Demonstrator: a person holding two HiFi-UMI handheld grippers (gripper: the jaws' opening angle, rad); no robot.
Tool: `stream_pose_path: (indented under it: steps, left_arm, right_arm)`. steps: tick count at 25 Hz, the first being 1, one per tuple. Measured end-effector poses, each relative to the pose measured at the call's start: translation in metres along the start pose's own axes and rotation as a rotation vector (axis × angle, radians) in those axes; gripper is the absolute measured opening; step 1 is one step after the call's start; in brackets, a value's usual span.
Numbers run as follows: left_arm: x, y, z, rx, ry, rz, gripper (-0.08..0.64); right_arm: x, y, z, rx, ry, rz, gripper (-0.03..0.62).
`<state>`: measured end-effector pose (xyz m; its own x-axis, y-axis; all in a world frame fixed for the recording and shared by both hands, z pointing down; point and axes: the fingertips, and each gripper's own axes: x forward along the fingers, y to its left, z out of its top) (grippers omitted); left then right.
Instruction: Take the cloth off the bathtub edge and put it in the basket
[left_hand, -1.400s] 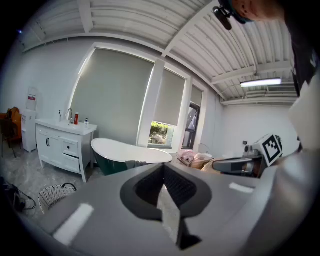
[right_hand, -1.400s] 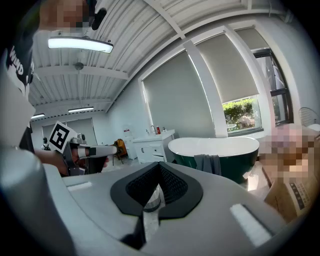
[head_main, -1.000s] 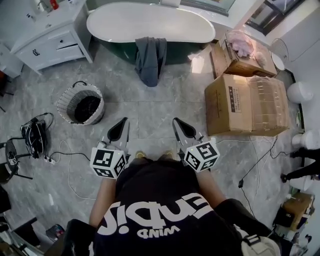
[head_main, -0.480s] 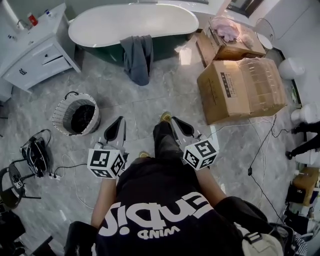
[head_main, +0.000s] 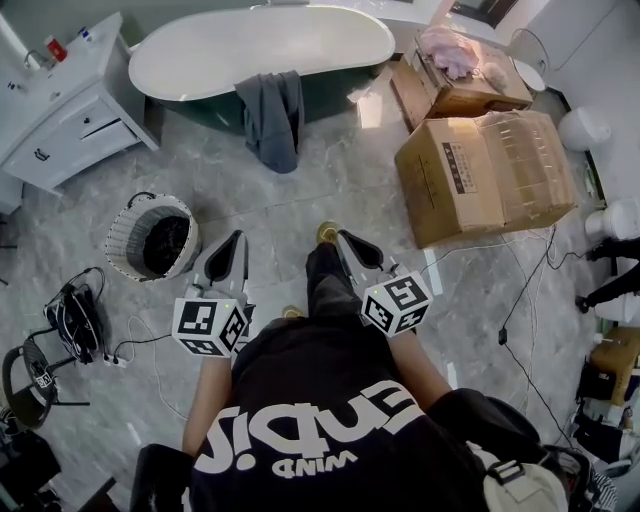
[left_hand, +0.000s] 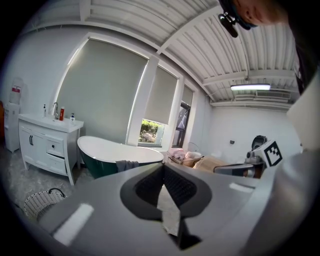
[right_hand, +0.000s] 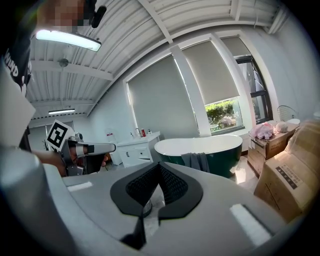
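Looking down in the head view, a person stands on a grey tiled floor (head_main: 330, 190) and holds the left claw (head_main: 232, 240) and right claw (head_main: 348, 240) out in front, both aimed towards the tub (head_main: 260, 50). The grey cloth (head_main: 272, 120) hangs over the tub's near edge and down its dark side, well apart from both claws. Neither claw carries anything, probably because the person is only approaching the tub. The basket (head_main: 118, 232) sits on the floor to the left, near the left claw. Something dark lies inside it, too dim to name. Cardboard boxes (head_main: 485, 175) stand to the right, and an open one beyond them holds a pink bundle (head_main: 455, 50).

In the left gripper view, the left claw's tips are pressed together with nothing between them. Beyond them is the tub with the cloth on its edge, and the basket shows low at the left.

In the right gripper view, the right claw's tips also meet, with nothing between them. The cloth hangs almost straight ahead, so this claw seems better lined up to take it. It would have to spread first.
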<state>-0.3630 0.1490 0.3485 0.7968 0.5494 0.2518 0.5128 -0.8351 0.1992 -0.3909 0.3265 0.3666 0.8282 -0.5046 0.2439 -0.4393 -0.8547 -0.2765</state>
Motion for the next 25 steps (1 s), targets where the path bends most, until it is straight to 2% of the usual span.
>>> stream_pose_path:
  steps: [17,25]
  left_arm:
    - [0.1,0.039,0.025,-0.025,0.015,-0.001,-0.003]
    - [0.149,0.062,0.051,-0.018,0.038,0.048,-0.003]
  right_arm:
    - [0.086,-0.066,0.037,0.004,0.025,-0.002,0.009]
    - [0.134,-0.105,0.066,0.019,0.037,0.037,0.009]
